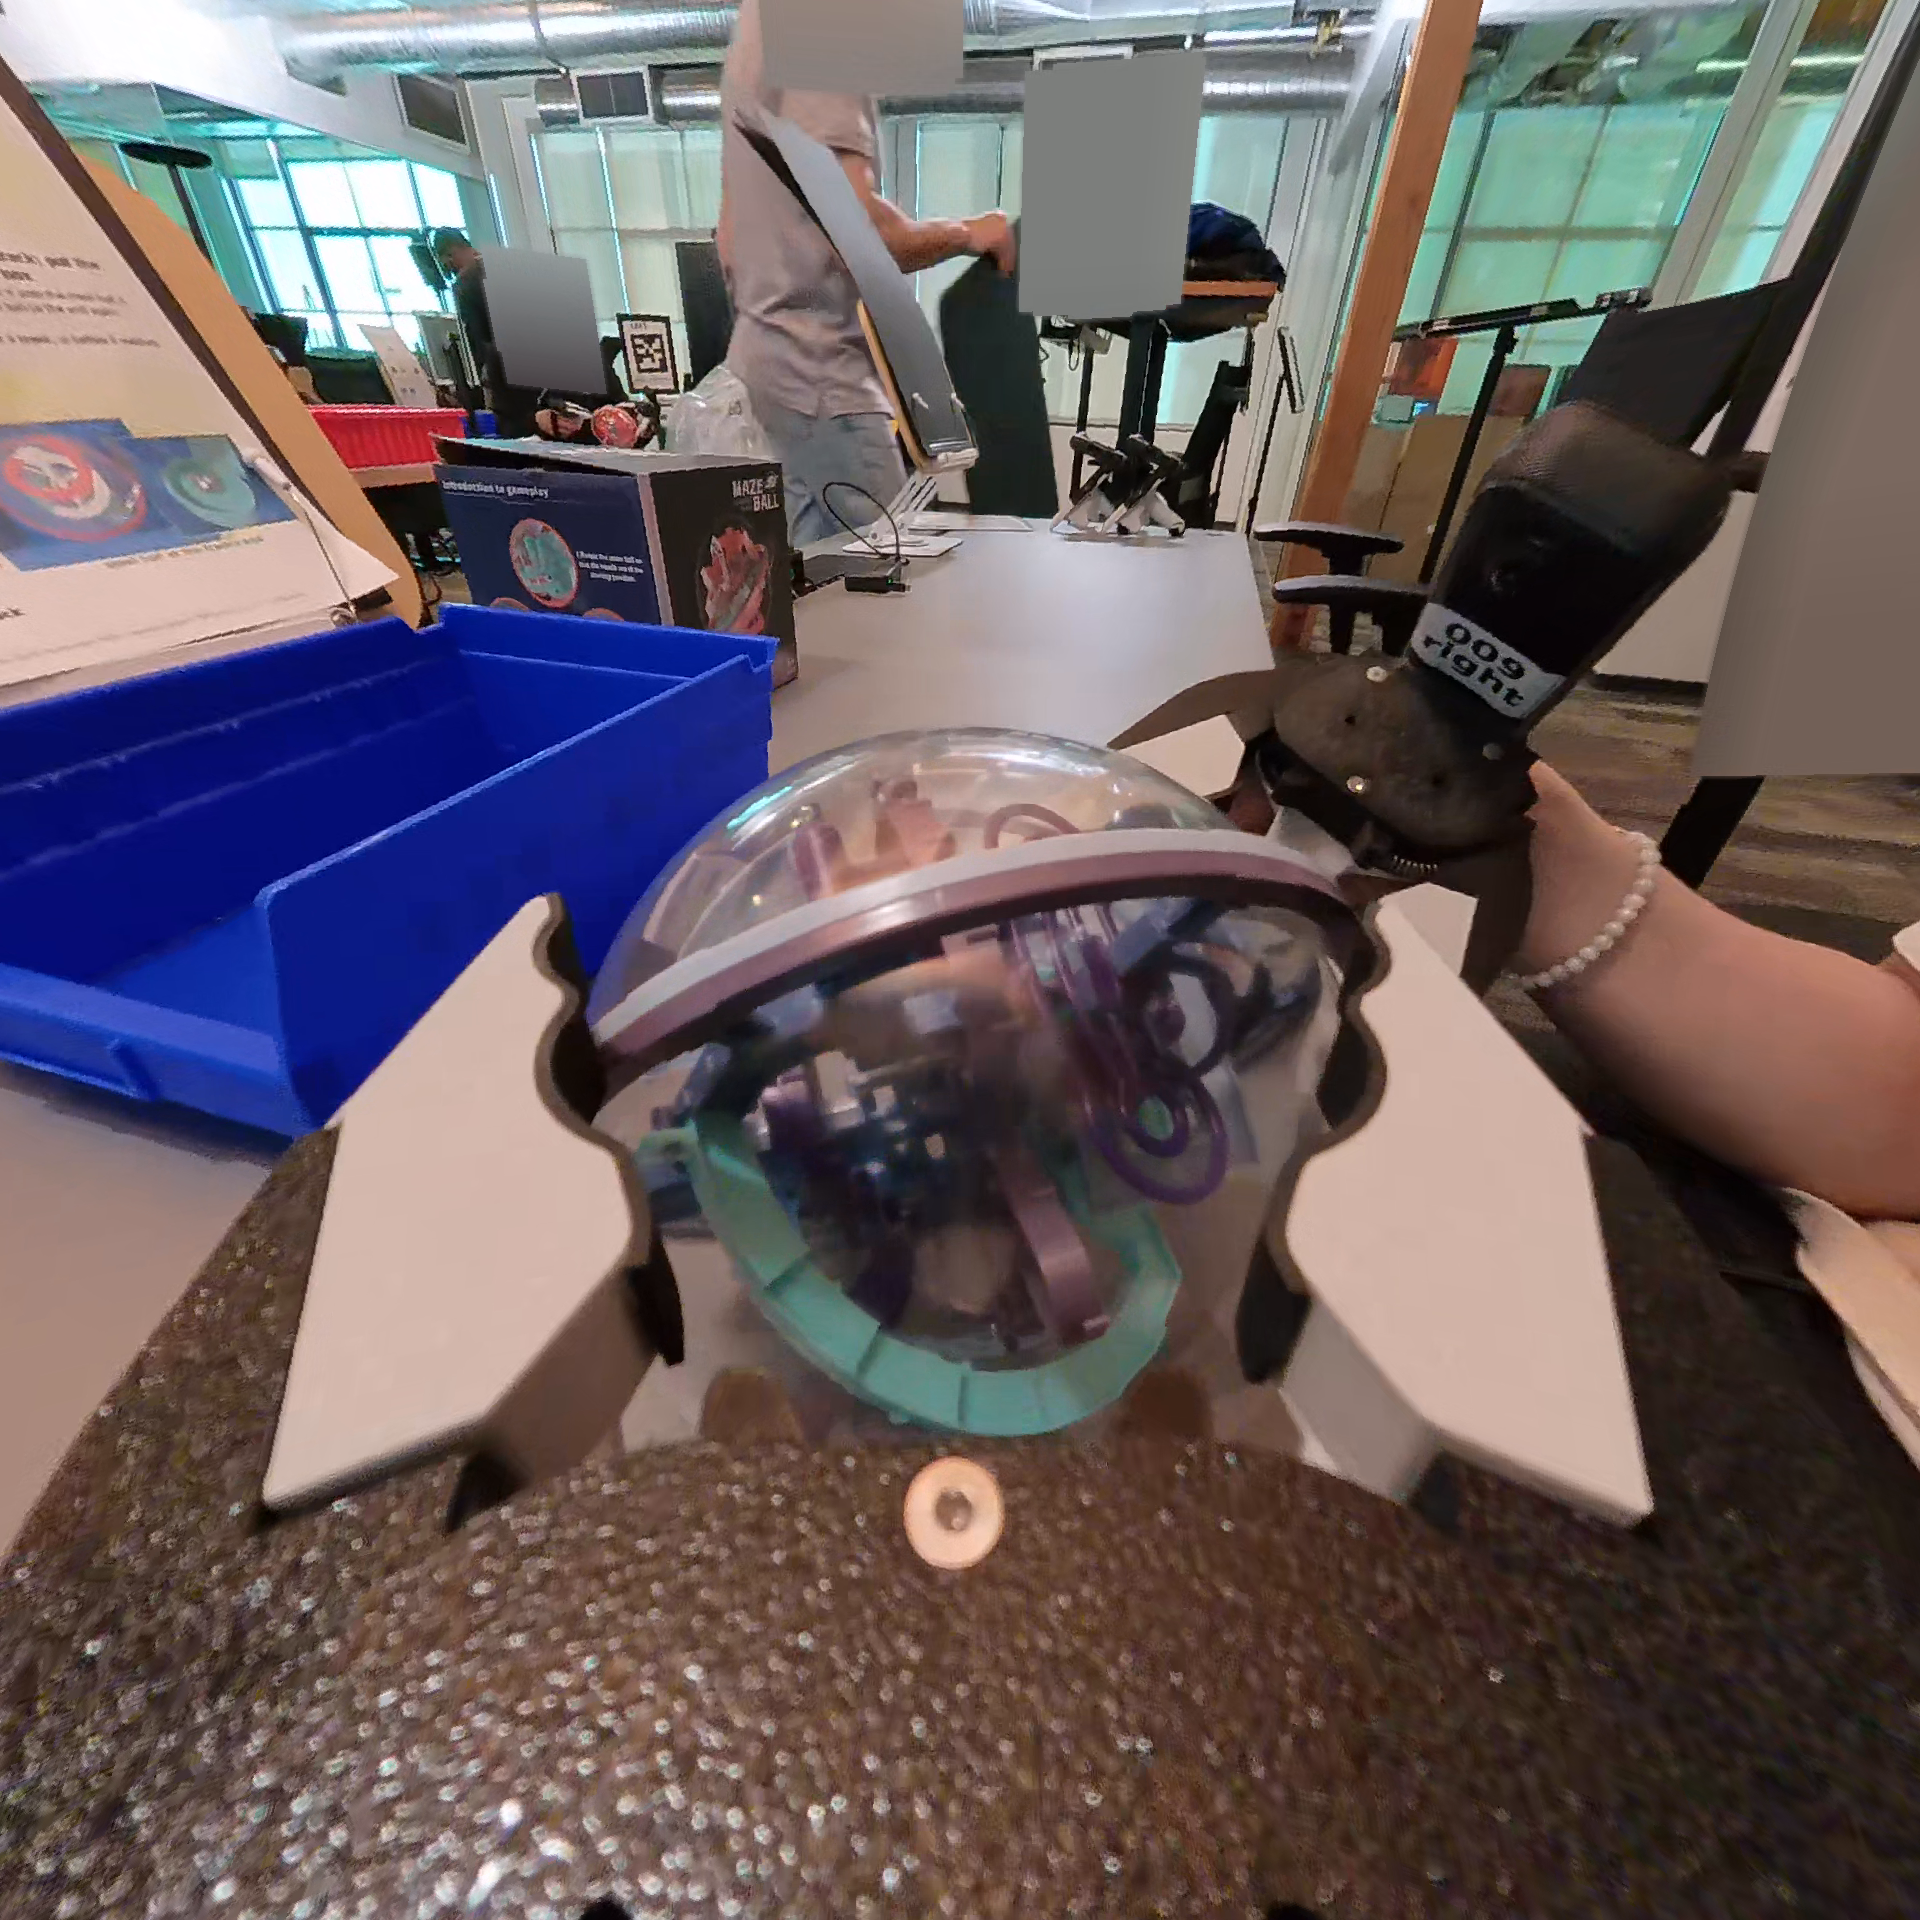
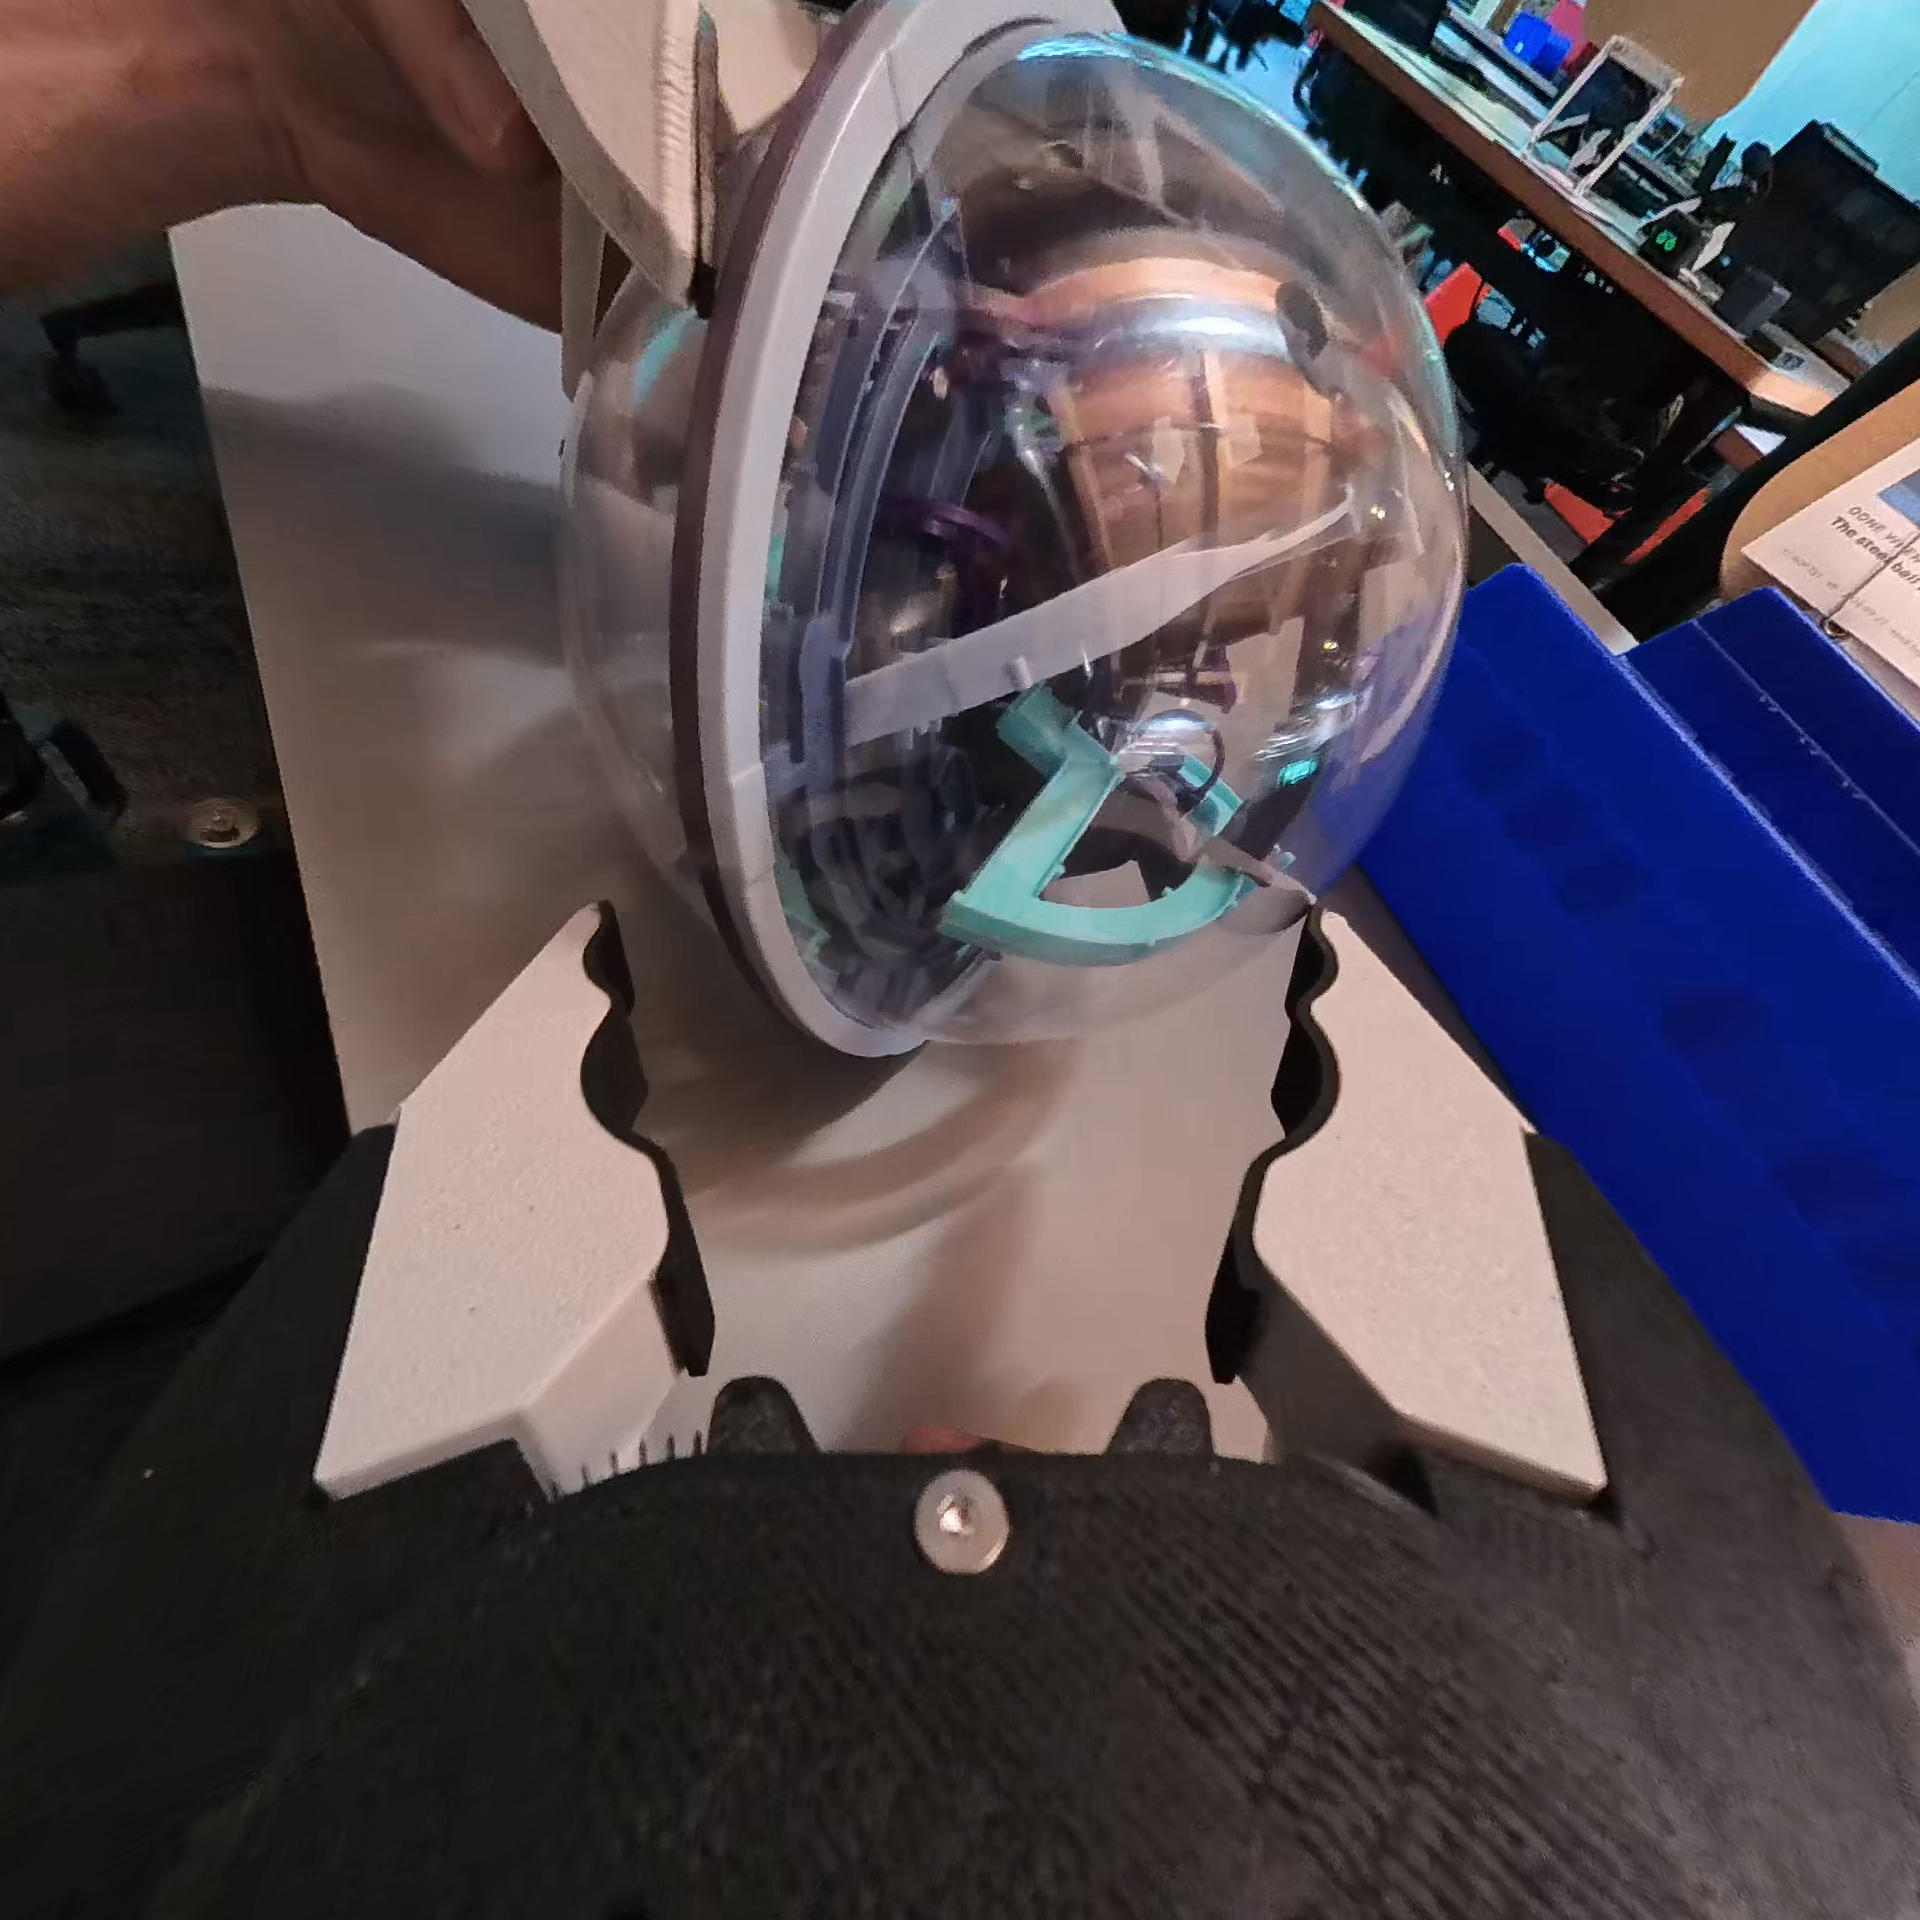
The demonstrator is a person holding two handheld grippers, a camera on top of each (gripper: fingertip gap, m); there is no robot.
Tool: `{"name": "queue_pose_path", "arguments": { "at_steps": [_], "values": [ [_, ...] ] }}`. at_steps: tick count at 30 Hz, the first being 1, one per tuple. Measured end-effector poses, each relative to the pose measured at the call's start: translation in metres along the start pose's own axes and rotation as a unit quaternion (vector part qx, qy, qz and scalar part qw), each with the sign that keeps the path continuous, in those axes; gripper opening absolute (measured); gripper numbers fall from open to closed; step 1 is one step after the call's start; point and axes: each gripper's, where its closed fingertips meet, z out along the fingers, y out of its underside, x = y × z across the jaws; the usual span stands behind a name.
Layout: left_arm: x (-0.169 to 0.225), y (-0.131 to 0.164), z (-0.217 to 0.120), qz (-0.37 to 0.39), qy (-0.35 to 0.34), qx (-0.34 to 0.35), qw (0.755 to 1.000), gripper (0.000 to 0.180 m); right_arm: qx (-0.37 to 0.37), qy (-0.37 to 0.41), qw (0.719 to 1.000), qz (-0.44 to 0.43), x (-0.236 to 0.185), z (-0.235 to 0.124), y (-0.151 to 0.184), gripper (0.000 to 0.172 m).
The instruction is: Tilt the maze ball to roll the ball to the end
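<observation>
The maze ball (image 1: 935,1039) is a clear sphere with a grey and purple rim and teal and purple tracks inside. My left gripper (image 1: 961,935) is shut on it, with both pads pressed to its sides. In the right wrist view the ball (image 2: 1039,520) hangs just above the white table (image 2: 364,623), with one left finger (image 2: 623,135) and a hand at its top left. A small shiny ball (image 2: 1174,738) sits by the teal track. My right gripper (image 2: 956,935) is open under the sphere; only its right fingertip (image 2: 1309,935) is near the shell. It also shows in the left wrist view (image 1: 1320,831), behind the ball.
A blue bin (image 1: 312,810) stands left of the ball and also shows in the right wrist view (image 2: 1662,935). Behind it are a printed sheet on cardboard (image 1: 125,416) and the toy's dark box (image 1: 623,551). A person (image 1: 810,312) stands at the table's far end. An office chair (image 1: 1340,582) is beside the table.
</observation>
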Motion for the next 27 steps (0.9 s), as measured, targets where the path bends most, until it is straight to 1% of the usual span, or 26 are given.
{"name": "queue_pose_path", "arguments": {
  "at_steps": [6,11,19,21,27],
  "values": [
    [-0.001,-0.001,0.002,0.003,-0.005,-0.002,1.000,0.137,0.017,0.003,1.000,0.022,0.003,0.000,-0.002,0.121],
    [-0.008,0.000,0.001,-0.027,-0.015,0.005,1.000,0.137,0.039,0.011,0.998,0.057,0.008,0.005,-0.008,0.122],
    [-0.018,0.001,-0.007,-0.085,-0.018,0.023,0.996,0.136,0.032,0.032,0.999,0.026,0.007,0.016,-0.010,0.130],
    [-0.022,0.001,-0.009,-0.102,-0.017,0.028,0.994,0.136,0.041,0.037,0.998,0.028,0.008,0.019,-0.013,0.130],
    [-0.027,0.001,-0.011,-0.121,-0.021,0.036,0.992,0.136,0.069,0.039,0.996,0.044,0.010,0.022,-0.018,0.131]
  ]
}}
